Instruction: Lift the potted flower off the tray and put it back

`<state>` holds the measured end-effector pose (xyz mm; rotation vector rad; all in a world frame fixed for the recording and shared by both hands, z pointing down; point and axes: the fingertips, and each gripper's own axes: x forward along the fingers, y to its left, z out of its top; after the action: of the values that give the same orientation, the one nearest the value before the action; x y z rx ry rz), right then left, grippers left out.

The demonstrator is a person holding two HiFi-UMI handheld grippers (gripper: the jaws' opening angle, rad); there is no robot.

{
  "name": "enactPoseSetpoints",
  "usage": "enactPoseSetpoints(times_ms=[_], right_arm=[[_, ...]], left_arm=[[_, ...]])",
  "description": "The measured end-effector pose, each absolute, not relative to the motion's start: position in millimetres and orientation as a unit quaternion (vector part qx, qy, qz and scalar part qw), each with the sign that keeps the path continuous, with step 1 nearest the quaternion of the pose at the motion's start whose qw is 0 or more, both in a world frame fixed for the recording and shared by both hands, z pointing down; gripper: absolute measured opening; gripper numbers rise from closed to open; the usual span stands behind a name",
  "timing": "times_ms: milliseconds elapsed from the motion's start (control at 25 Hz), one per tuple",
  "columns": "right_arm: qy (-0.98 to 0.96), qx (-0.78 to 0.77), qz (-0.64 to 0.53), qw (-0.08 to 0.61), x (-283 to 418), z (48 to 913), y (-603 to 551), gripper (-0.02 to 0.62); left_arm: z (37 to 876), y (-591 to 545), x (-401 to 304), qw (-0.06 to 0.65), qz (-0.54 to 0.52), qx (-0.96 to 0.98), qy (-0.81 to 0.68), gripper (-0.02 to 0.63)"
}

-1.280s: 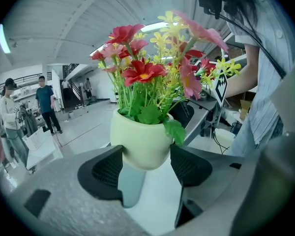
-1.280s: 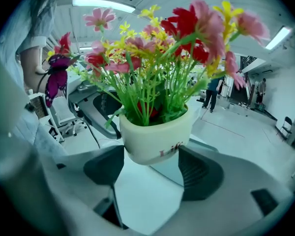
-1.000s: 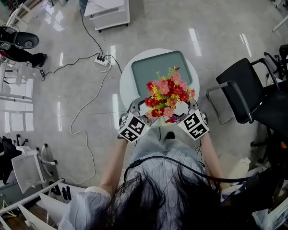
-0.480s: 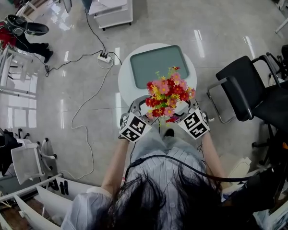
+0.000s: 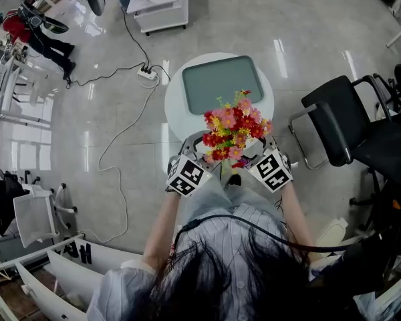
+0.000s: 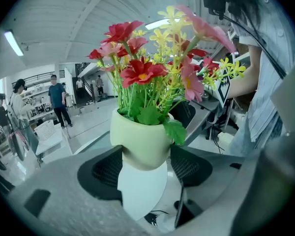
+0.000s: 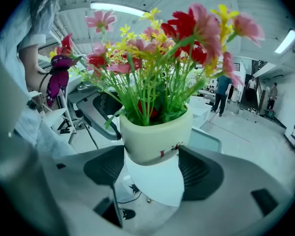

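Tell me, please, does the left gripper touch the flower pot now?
Touching. In the left gripper view, the left gripper grips the flower pot, both pads against its sides.

Smooth, matt cream pot [image 6: 140, 141], ceramic-looking. Plastic-looking, faintly shiny petals and leaves on flowers [image 5: 235, 127]. Dark, finely textured rubbery pads [image 6: 108, 168] on left gripper [image 6: 147, 167], with a matt grey shell. Matt grey-green tray [image 5: 220, 82] on smooth white table [image 5: 176, 109]. Highly glossy, reflective floor [image 5: 301, 25]. Matt black chair [image 5: 337, 122] at right of head view.

Potted flower [image 6: 140, 139] held in the left gripper [image 6: 145, 165]
Both dark fingers [image 6: 105, 171] press its pale green pot; red, pink, yellow blooms above, white bench [image 6: 142, 193] below.
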<state>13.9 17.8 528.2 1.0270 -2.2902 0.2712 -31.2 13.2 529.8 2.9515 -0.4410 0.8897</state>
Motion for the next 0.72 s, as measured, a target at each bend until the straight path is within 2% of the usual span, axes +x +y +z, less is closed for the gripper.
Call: enactPoseSetpoints(times_ms=[720], right_arm=[[-0.849, 0.418, 0.125, 0.299, 7, 534, 6, 0.359]], left_arm=[[537, -1, -37, 0.017, 0.297, 0.949, -0.100, 0.291]])
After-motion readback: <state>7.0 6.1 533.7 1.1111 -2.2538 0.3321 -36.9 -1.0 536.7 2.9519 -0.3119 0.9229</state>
